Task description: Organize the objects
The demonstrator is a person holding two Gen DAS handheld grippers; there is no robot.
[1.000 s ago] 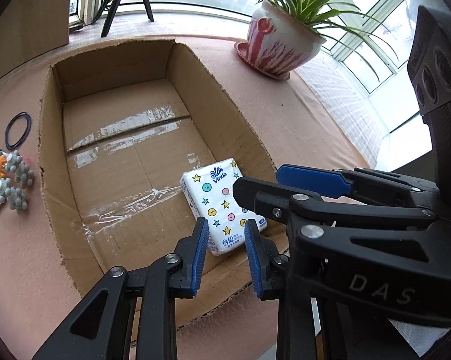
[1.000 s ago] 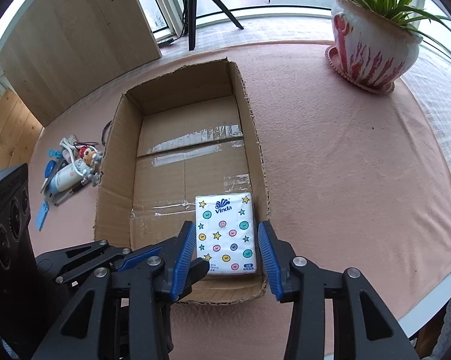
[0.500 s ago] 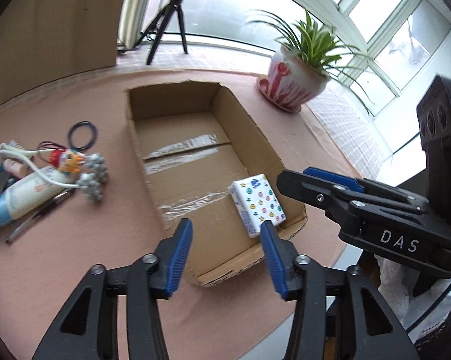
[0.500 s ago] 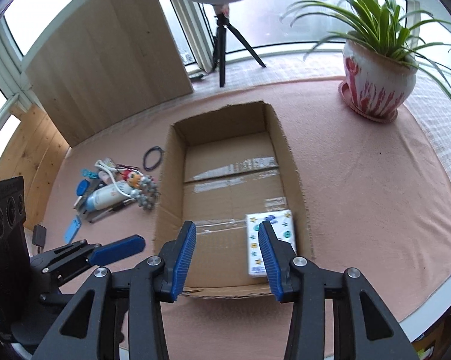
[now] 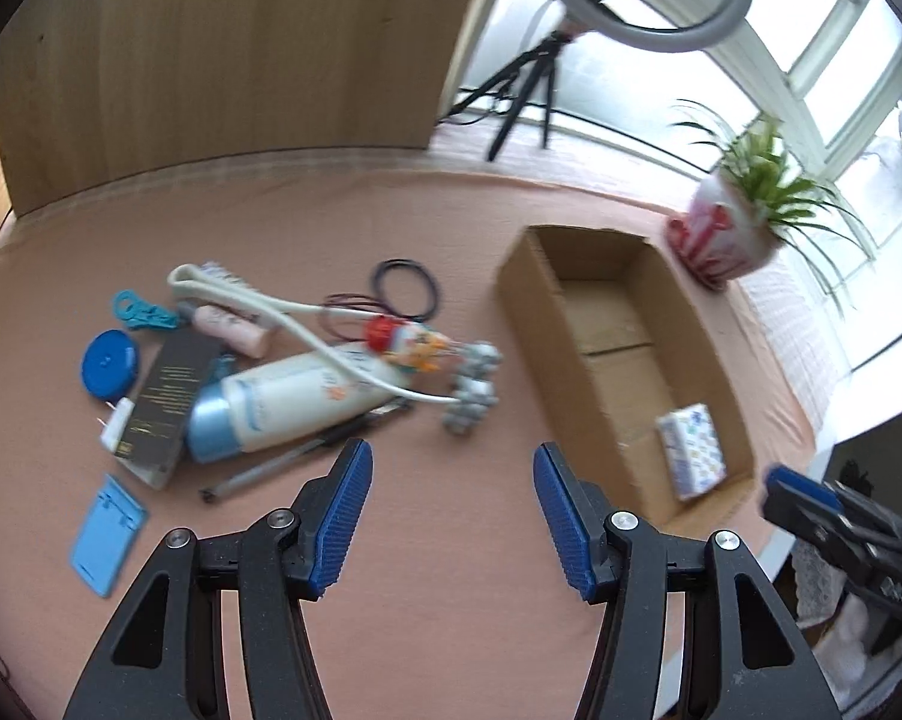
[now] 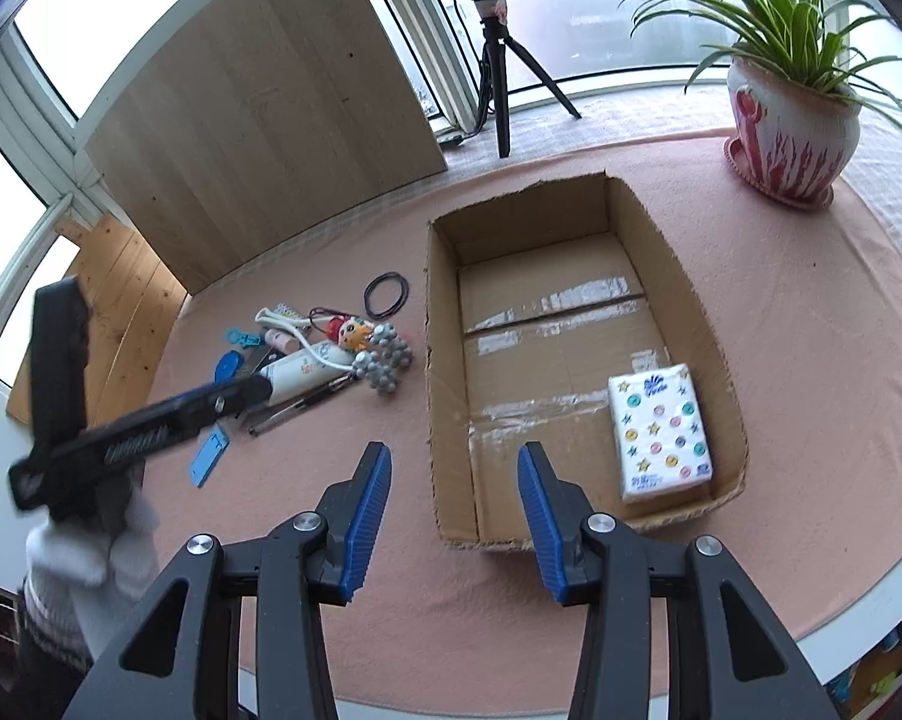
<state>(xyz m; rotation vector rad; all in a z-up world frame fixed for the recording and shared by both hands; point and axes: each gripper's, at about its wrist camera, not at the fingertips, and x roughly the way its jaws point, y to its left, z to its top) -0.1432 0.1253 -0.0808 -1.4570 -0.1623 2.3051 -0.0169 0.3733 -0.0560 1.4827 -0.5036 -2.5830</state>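
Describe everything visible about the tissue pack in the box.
The tissue pack is a flat white rectangular packet in what looks like soft plastic wrap, printed with coloured stars and smiley dots and a blue logo at its far end. It lies flat, face up, on the floor of the open cardboard box, in the near right corner against the right wall. Neither set of tongs touches it.

A tissue pack [image 6: 661,429] lies inside the cardboard box [image 6: 445,396], in its near right corner. Left of the box sits a pile of small items [image 6: 313,360]; behind its right side, a potted plant [image 6: 790,132].
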